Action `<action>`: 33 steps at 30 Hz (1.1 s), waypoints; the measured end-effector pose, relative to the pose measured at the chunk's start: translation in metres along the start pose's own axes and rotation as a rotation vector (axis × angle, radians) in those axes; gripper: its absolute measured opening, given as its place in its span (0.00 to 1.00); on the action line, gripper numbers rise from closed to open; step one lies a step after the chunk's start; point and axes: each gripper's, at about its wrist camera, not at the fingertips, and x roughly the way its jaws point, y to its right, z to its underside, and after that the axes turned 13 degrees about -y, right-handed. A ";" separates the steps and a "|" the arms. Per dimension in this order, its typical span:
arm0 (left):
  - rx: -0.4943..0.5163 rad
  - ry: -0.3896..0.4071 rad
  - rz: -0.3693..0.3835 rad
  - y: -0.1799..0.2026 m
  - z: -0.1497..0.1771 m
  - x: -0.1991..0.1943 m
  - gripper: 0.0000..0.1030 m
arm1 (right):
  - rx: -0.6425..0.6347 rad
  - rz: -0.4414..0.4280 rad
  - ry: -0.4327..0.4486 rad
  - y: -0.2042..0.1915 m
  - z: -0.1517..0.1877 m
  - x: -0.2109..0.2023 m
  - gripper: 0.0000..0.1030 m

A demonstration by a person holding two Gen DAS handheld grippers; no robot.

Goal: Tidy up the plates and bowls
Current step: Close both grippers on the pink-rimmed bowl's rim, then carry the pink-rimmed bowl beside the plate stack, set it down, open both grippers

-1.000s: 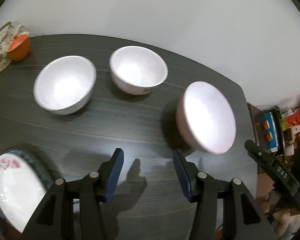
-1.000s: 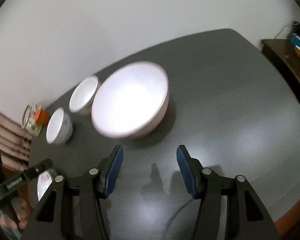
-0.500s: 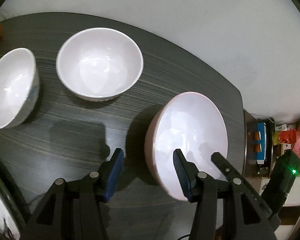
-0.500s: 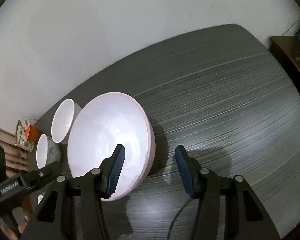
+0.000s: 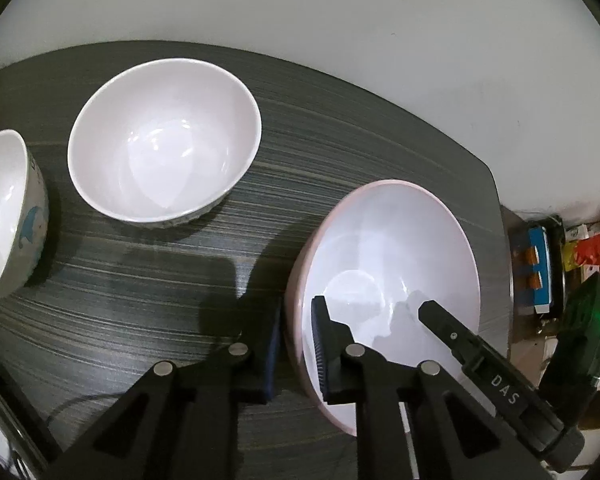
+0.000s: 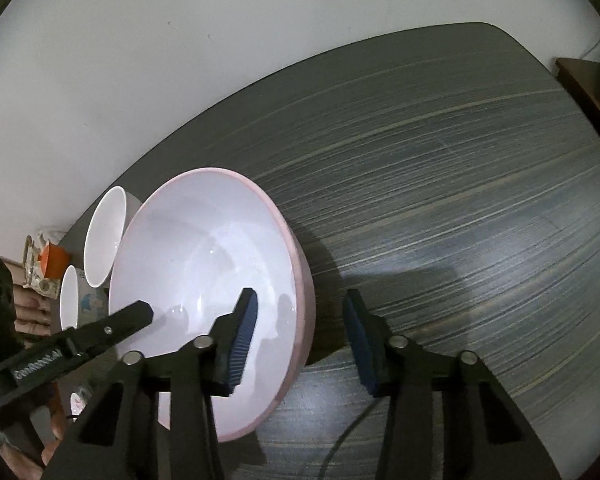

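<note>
A large pink bowl (image 5: 400, 248) with a white inside sits on the dark table (image 5: 140, 300); it also shows in the right wrist view (image 6: 204, 264). My left gripper (image 5: 296, 344) straddles its left rim, one finger inside and one outside, jaws narrowed around the wall. My right gripper (image 6: 300, 336) is open and straddles the bowl's right rim, left finger inside. A white bowl (image 5: 164, 148) stands behind to the left, and a small bowl with a blue print (image 5: 8, 216) is at the far left.
The table's right edge (image 5: 496, 200) is close to the pink bowl; a shelf with packets (image 5: 540, 264) lies beyond it. An orange cup (image 6: 54, 262) stands at the table's far left end. The wall (image 6: 180, 40) runs behind the table.
Both grippers moved in onto the pink bowl. The left gripper's jaws narrowed around its left rim; the right gripper now has its left finger inside the right rim.
</note>
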 end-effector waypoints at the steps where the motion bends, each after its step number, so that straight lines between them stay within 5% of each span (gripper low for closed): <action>1: 0.005 0.001 -0.002 0.001 0.001 0.000 0.13 | 0.002 -0.004 0.003 0.001 -0.001 0.000 0.27; 7: 0.019 0.011 -0.001 -0.001 0.013 -0.009 0.13 | -0.015 0.031 0.013 0.000 0.002 0.002 0.13; 17: 0.016 0.062 -0.025 -0.014 0.061 -0.057 0.13 | -0.042 0.034 0.036 -0.017 0.026 -0.022 0.13; 33: -0.091 0.051 -0.047 -0.089 0.169 -0.096 0.13 | -0.155 -0.018 -0.019 -0.072 0.124 -0.036 0.13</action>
